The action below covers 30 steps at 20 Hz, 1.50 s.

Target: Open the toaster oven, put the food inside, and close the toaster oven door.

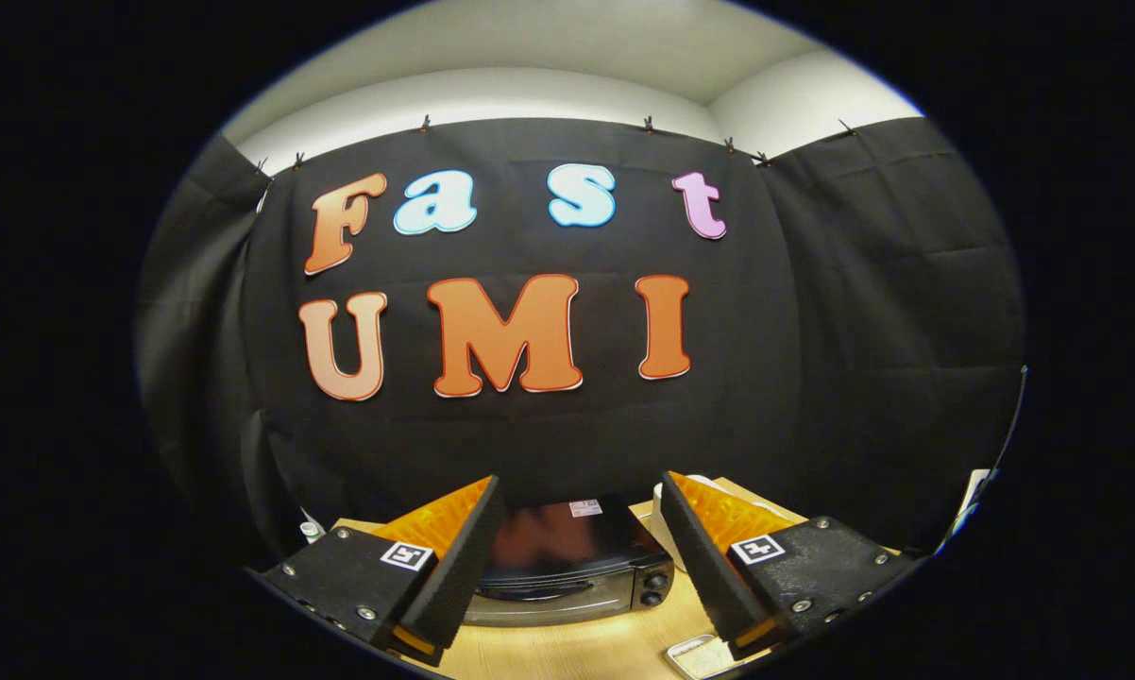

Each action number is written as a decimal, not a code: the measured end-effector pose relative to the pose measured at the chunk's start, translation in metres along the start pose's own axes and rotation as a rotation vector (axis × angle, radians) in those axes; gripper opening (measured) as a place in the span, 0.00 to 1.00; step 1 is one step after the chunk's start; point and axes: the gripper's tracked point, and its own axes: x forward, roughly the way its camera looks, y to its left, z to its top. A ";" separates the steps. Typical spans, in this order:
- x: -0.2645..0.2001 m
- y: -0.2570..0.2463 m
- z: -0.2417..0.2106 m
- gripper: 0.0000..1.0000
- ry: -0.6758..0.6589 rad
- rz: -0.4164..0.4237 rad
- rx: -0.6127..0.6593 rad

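I judge the task to be at its very start. The toaster oven (567, 567) sits low in the frame, at bottom centre, and its door looks closed: I see the dark glass front with a handle bar running across it and nothing hanging open. So opening the door, loading the food and shutting the door all seem to be left.

My claw (582, 548) is spread wide and pinches nothing. The left finger (459, 567) slants up from the lower left, the right finger (704, 567) from the lower right, and their dark foam pads face each other across an open gap.

The oven lies framed in that gap, beyond the fingertips and apart from them, standing on the wooden table (577, 652). Its two knobs (657, 586) sit at the right end of its front, just inside the right finger. The claw looks to be held above the oven, since I see its dark top as well as its front.

At the bottom of the frame, right of centre and just beside the right finger's base, a small pale tray-like thing (695, 656) lies on the table; it may hold the food, but I cannot tell. A white object (660, 501) peeks out behind the right finger, too hidden to identify.
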 end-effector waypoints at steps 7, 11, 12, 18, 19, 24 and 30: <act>0.062 0.039 -0.094 0.99 0.133 0.064 -0.061; 0.086 0.045 -0.157 0.99 0.270 0.068 -0.076; 0.089 0.047 -0.170 0.99 0.305 0.072 -0.064; 0.098 0.054 -0.202 0.99 0.371 0.076 -0.031; 0.095 0.054 -0.200 0.99 0.377 0.076 -0.034; 0.080 0.052 -0.204 1.00 0.400 0.094 -0.079; 0.050 0.045 -0.209 1.00 0.435 0.093 -0.053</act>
